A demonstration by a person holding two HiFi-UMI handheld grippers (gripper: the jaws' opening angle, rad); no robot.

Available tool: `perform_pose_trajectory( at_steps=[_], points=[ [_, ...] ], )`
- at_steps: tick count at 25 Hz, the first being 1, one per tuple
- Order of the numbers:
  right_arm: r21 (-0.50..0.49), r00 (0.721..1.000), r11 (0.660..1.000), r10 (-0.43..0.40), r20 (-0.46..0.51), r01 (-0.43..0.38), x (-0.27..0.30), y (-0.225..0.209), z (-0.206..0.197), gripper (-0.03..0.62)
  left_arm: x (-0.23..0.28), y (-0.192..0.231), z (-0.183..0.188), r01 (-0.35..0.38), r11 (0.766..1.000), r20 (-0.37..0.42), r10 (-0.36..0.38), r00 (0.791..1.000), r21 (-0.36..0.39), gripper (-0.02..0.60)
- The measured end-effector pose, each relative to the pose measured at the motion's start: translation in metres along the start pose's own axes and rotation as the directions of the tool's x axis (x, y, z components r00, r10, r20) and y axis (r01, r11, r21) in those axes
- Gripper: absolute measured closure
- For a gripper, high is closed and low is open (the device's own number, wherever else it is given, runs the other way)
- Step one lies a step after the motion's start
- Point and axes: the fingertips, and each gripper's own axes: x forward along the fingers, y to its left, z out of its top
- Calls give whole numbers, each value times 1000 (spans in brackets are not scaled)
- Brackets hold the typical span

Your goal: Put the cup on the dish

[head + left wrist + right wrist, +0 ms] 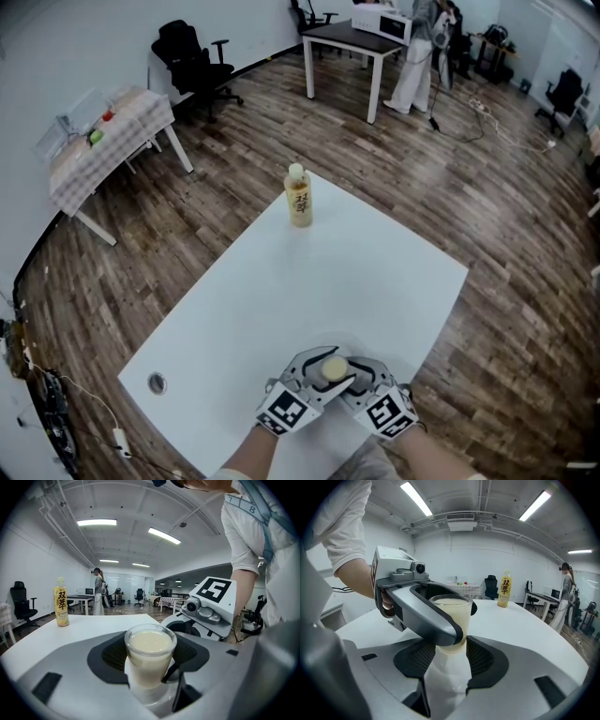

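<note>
A clear cup of creamy liquid is at the near edge of the white table. In the left gripper view the cup stands between the pads of my left gripper, which is shut on it. Under the cup sits a white dish. In the right gripper view the cup is partly hidden by a left gripper finger that crosses in front of it. The white dish fills the gap of my right gripper, shut on it. The two grippers meet nose to nose around the cup.
A yellow-labelled bottle stands upright at the table's far corner, well away from the grippers. A round cable hole is near the left corner. Beyond the table are wood floor, office chairs, other desks and a person.
</note>
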Motion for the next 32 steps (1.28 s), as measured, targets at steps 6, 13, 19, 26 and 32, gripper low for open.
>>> perform_pose_trajectory(
  at_steps=[6, 13, 19, 26, 32],
  points=[
    [12, 1000, 1000, 0, -9, 0, 4, -1, -1, 373, 0, 4, -2, 0, 1000, 9, 0, 1000, -5, 319],
    [21, 999, 1000, -1, -43, 2, 8, 0, -9, 373, 4, 2, -11, 11, 1000, -14, -11, 1000, 5, 319],
    [37, 998, 999, -6, -56, 8, 9, -1, -15, 373, 10, 0, -18, 17, 1000, -26, -17, 1000, 6, 319],
    [-7, 995, 1000, -1, -96, 0, 12, -1, -27, 373, 13, 0, -26, 24, 1000, -44, -24, 999, -3, 319],
    [5, 996, 1000, 5, -92, -5, 14, -1, -28, 373, 13, 2, -28, 25, 1000, -44, -26, 999, -12, 319]
  ],
)
